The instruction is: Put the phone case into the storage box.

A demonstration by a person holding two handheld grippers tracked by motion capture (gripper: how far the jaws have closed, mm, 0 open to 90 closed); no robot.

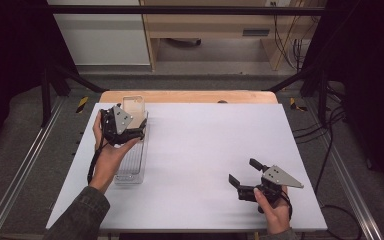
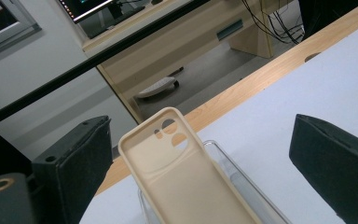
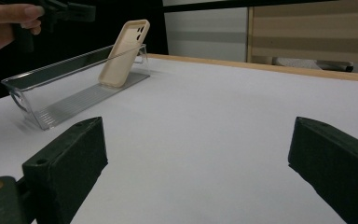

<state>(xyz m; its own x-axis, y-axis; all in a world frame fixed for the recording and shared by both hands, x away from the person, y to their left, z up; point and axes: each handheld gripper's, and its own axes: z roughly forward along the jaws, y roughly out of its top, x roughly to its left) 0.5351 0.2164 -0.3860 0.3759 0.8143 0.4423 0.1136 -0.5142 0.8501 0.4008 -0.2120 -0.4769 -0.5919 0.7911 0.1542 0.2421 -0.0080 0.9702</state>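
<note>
Left gripper [image 1: 136, 131], jaws spread and empty, hovers over the clear tray [image 1: 130, 172] by the table's [image 1: 205, 150] left edge; the beige phone case [image 2: 186, 177] leans just ahead at the tray's far end, long axis tilted upward.

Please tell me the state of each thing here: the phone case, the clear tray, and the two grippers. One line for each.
phone case: standing tilted inside the tray, leaning on its far end wall, not gripped.
clear tray: lying flat on the table, open top, holding the phone case.
left gripper: open, held above the tray, holding nothing.
right gripper: open, holding nothing, over the white table.
</note>
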